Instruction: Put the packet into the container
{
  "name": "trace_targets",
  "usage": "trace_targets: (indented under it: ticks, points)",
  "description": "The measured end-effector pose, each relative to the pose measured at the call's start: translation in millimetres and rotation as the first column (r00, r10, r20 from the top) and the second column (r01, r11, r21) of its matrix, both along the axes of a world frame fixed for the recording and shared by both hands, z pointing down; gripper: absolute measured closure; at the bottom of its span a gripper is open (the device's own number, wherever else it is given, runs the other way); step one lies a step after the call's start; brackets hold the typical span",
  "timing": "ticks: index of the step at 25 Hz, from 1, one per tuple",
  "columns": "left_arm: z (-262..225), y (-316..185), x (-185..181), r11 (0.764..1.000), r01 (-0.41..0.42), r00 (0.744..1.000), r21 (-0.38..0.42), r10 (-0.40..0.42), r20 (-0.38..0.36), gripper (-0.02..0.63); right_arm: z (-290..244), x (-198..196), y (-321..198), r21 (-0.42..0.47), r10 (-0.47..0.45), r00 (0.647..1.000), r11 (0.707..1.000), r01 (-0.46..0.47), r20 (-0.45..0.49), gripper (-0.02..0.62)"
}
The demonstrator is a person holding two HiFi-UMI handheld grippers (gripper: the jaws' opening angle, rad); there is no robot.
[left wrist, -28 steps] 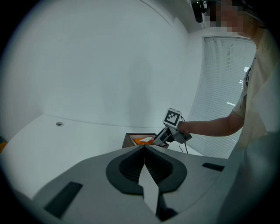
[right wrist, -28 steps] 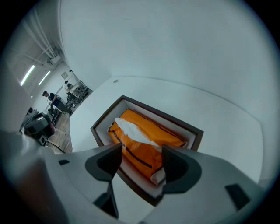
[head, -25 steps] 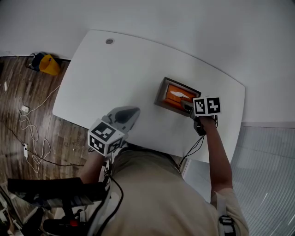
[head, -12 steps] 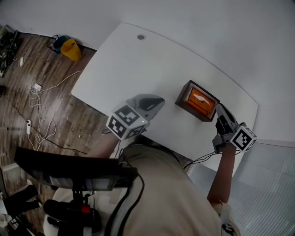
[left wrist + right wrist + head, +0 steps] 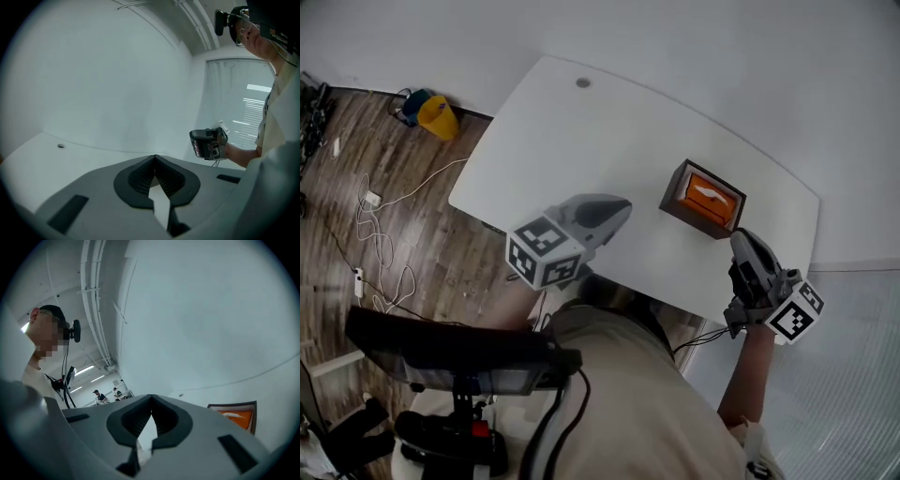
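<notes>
**Packet in container; both grippers clenched, empty**

Packet (image 5: 710,195), orange, lies inside the brown container (image 5: 679,191) near the right end of the white table (image 5: 581,141). Its white marking is too small to read. In the right gripper view the gripper's own body cuts off the lower part of the container (image 5: 234,405) and packet (image 5: 238,418).

Right gripper (image 5: 742,236) is held clear of the container on its near side. Its jaws have just closed tip to tip, with nothing between them. Left gripper (image 5: 622,205) is over the table's near edge, jaws likewise together and bare. The person's torso hides that edge below it.
</notes>
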State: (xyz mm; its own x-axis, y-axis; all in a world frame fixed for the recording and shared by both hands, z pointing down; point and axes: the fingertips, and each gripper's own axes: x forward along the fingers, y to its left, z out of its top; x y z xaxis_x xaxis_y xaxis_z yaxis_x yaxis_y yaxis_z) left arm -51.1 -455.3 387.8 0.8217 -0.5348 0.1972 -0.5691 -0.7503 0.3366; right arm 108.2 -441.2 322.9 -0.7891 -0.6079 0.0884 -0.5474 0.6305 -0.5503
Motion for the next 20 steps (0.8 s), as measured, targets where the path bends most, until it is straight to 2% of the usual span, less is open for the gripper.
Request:
trace_targets:
  ticks: [5,13,16,20]
  points:
    - [-8.4,4.5,12.4,1.0,-0.012,1.0,0.016,0.012,-0.006,0.595,-4.4,5.6,12.1,0.012,0.019,0.999,1.0,-0.019,0.033,0.578]
    - [-25.8,35.5,28.2,0.998,0.039,0.999,0.051,-0.04,0.004,0.595,-28.7,19.9,46.8,0.08,-0.027,0.983,0.997,0.012,0.181,0.578]
    - [-37.4,80.8,65.8,0.997,0.042,0.999,0.067,-0.043,0.005,0.595,-41.2,60.0,99.9,0.099,-0.017,0.974,0.995,-0.005,0.224,0.578]
    - [-48.0,137.1,123.5,0.996,0.016,1.0,0.083,-0.017,0.01,0.595,-48.3,113.1,169.5,0.127,-0.006,0.975,0.992,-0.022,0.221,0.578]
